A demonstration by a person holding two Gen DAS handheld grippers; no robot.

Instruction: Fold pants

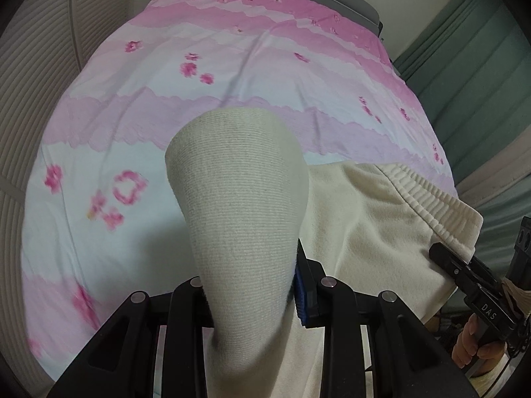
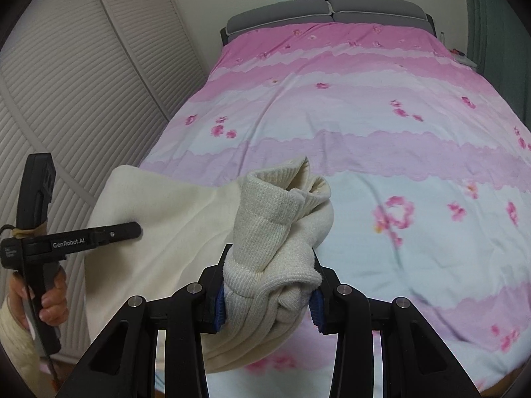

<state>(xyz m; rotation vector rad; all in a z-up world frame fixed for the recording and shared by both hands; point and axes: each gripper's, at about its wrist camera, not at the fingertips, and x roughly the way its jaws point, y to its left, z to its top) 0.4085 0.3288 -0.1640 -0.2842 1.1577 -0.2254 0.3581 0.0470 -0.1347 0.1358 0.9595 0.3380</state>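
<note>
Cream knit pants [image 1: 375, 219] hang stretched between both grippers above a bed. In the left wrist view my left gripper [image 1: 255, 292] is shut on a ribbed cuff [image 1: 239, 199] that stands up between the fingers and hides the left one. The elastic waistband [image 1: 441, 212] runs to the right. In the right wrist view my right gripper [image 2: 268, 301] is shut on a bunched ribbed part of the pants [image 2: 275, 232]. The cloth spreads left [image 2: 172, 219] toward the left gripper [image 2: 132, 229].
A pink and white flowered bedspread [image 2: 348, 126] covers the bed. A grey headboard [image 2: 328, 10] is at the far end. Louvered white doors [image 2: 83, 83] stand on the left. A green curtain [image 1: 471, 76] hangs on the right. The right gripper also shows in the left wrist view [image 1: 438, 252].
</note>
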